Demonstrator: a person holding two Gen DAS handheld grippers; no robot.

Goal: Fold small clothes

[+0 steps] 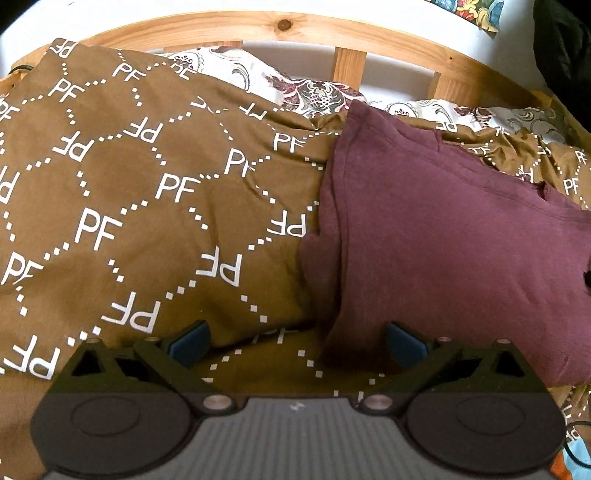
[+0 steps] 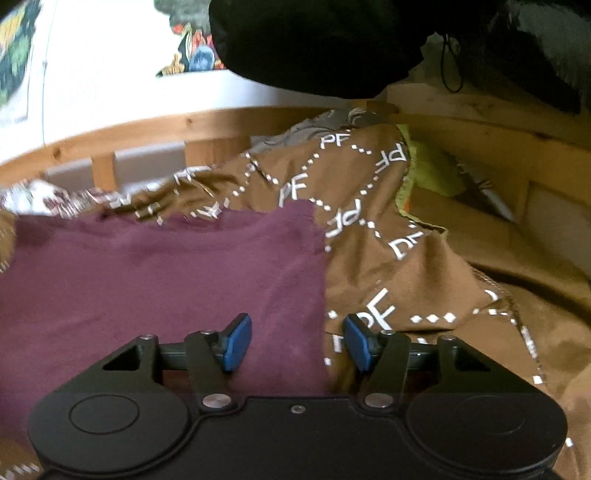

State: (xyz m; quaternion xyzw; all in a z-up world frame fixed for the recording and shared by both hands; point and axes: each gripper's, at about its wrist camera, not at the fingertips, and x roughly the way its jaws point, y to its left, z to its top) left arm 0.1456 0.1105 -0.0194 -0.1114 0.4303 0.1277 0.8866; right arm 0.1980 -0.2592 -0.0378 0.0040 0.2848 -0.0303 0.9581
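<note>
Hovering low over the bed, the left tool (image 1: 297, 343) has its blue pads (image 1: 188, 345) spread wide, holding nothing, above the near left edge of the maroon garment (image 1: 443, 240). The right tool (image 2: 297, 345) is likewise apart and empty, straddling the garment's right edge. That garment lies flat on the brown PF-printed blanket (image 1: 147, 192). Beyond it are a floral pillow (image 1: 314, 92) and the wooden bed frame (image 1: 284, 26).
</note>
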